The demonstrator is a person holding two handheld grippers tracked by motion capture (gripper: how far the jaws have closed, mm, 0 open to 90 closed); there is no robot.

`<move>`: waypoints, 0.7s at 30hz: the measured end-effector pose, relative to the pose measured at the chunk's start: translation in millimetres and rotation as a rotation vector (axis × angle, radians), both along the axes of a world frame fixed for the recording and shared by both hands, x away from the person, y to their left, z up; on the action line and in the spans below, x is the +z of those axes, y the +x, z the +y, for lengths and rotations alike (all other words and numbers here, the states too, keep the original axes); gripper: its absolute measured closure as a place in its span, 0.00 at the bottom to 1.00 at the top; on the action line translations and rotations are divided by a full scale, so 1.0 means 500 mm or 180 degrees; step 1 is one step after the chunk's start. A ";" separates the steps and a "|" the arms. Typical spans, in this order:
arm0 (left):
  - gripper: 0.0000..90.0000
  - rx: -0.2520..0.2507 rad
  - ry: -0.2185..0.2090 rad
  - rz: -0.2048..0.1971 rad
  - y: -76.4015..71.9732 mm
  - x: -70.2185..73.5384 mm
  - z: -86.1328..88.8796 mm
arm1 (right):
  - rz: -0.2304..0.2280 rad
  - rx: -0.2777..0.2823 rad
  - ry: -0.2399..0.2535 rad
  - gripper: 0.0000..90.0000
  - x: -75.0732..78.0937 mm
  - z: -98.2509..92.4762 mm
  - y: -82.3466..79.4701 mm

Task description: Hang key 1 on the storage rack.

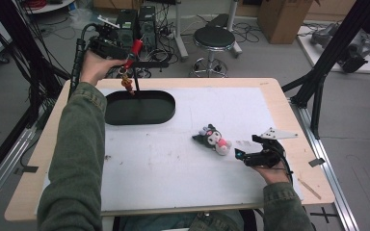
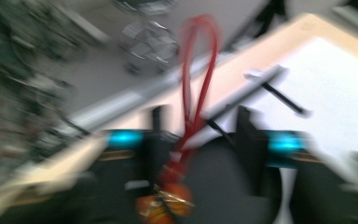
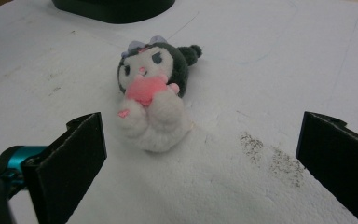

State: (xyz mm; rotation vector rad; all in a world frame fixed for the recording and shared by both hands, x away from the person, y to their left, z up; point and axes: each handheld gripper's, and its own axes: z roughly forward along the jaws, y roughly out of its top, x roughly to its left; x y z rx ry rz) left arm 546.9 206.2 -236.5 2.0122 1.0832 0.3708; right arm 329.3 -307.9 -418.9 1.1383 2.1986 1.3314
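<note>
Red-looped charm (image 1: 126,81) under left gripper (image 1: 125,65)

A blurred red cord loop (image 2: 198,79) with an orange charm (image 2: 165,205) hangs between parted jaws.

Olive-green sleeves (image 1: 77,159) on both arms. Both grippers are black with teal accents; right gripper (image 1: 241,155) wears a grey triangular plate, left gripper (image 1: 130,60) trails a ribbed black cable.
</note>
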 end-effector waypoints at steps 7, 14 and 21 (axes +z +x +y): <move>0.02 -0.0317 -0.0298 0.0184 -0.021 -0.017 0.016 | -0.0001 0.0000 0.0003 0.01 0.001 0.000 -0.002; 0.02 -0.0214 -0.0275 -0.0131 -0.064 0.014 0.018 | -0.0011 0.0002 0.0018 0.01 0.001 0.000 0.001; 0.02 -0.0145 -0.0343 -0.0326 -0.101 0.019 0.035 | -0.0023 -0.0022 0.0055 0.01 0.002 -0.003 0.004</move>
